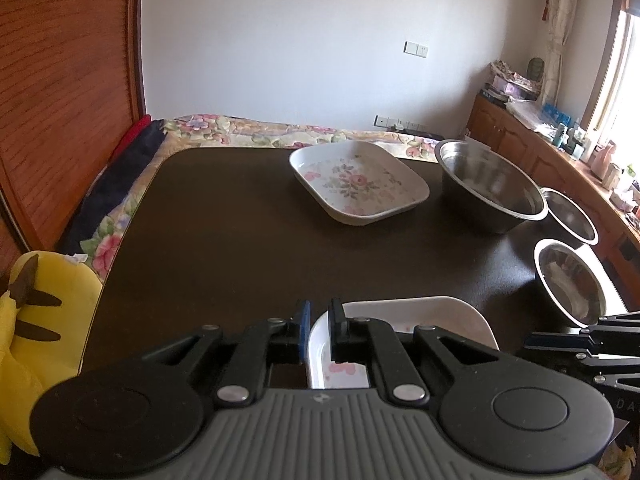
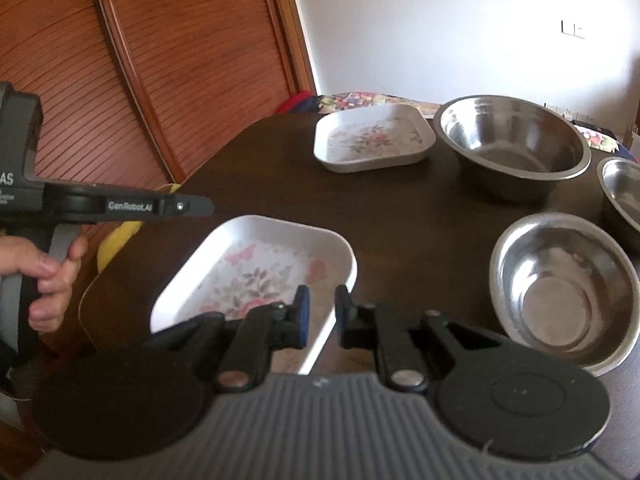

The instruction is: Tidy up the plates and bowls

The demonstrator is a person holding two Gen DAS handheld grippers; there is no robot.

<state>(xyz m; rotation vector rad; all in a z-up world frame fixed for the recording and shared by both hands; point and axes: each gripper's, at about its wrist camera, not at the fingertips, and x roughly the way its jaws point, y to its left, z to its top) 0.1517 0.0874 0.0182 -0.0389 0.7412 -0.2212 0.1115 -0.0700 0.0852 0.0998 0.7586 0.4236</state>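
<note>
Two floral plates [image 2: 256,268] [image 2: 374,138] sit on the dark table [image 2: 400,220], one near, one far, beside three steel bowls [image 2: 514,142] [image 2: 560,292] [image 2: 624,196]. Left gripper [image 1: 320,322] straddles the near plate's rim with a narrow gap, not clamped. Right gripper [image 2: 321,312] hovers slightly open over that plate's right edge, holding nothing.

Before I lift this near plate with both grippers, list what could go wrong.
1. The left gripper straddles only the thin rim of the near floral plate, so the plate may tilt or slip out.
2. The right gripper is open over the plate's opposite rim, not gripping yet; lifting now would be one-sided.
3. The small steel bowl stands close beside the plate, so a swing right could knock it.
</note>
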